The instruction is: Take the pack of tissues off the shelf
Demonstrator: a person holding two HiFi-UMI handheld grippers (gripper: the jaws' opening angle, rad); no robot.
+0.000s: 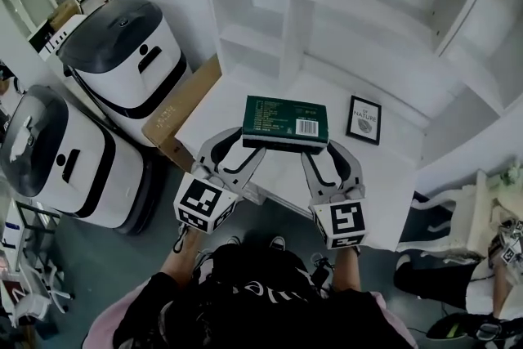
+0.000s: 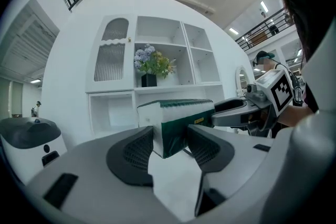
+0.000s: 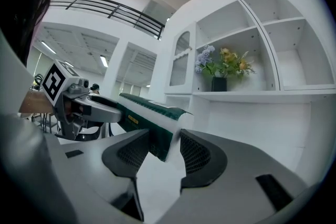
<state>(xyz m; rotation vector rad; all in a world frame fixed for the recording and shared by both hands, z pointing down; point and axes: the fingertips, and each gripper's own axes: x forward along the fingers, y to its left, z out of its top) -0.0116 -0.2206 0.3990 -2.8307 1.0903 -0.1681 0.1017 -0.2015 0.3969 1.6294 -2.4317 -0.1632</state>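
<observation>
The left gripper [image 2: 169, 140] has its fingers narrowed onto the pack [image 1: 285, 120] at its left end. The right gripper [image 3: 164, 150] clamps the right end. The pack sits flat, barcode up, long axis 9 to 3 o'clock, at 12 o'clock from both grippers, over the surface [image 1: 386, 190].

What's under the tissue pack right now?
Only bare white shelf top shows below the near edge of the tissue pack, where the left gripper and right gripper clamp it. The pack hides the patch directly beneath it, so contact or gap can't be told.
</observation>
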